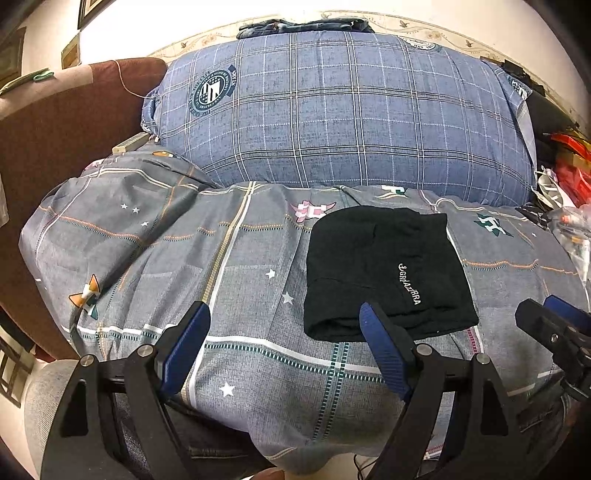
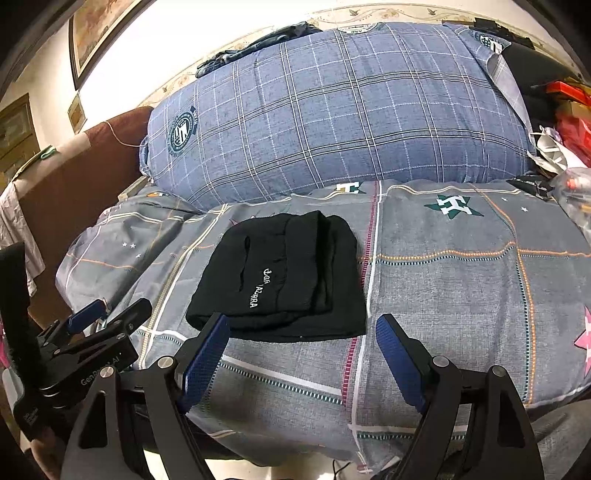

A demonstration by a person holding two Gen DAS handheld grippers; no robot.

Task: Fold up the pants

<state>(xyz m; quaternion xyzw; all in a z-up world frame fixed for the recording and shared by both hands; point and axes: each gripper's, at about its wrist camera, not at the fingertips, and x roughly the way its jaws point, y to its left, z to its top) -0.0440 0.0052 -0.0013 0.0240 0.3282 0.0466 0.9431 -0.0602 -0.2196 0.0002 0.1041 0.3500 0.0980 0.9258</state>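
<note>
The black pants (image 1: 384,273) lie folded into a compact rectangle on the grey patterned quilt (image 1: 240,295), white lettering facing up. They also show in the right wrist view (image 2: 284,277). My left gripper (image 1: 284,314) is open and empty, hovering near the front edge of the quilt, left of the pants' near edge. My right gripper (image 2: 303,325) is open and empty, just in front of the pants' near edge. The right gripper shows at the right edge of the left wrist view (image 1: 554,317). The left gripper shows at the left of the right wrist view (image 2: 107,314).
A large blue plaid pillow (image 1: 332,110) stands behind the quilt. A brown sofa arm (image 1: 55,129) is at the left. Red bags and clutter (image 1: 569,166) sit at the right. Denim clothing (image 1: 303,26) lies on top of the pillow.
</note>
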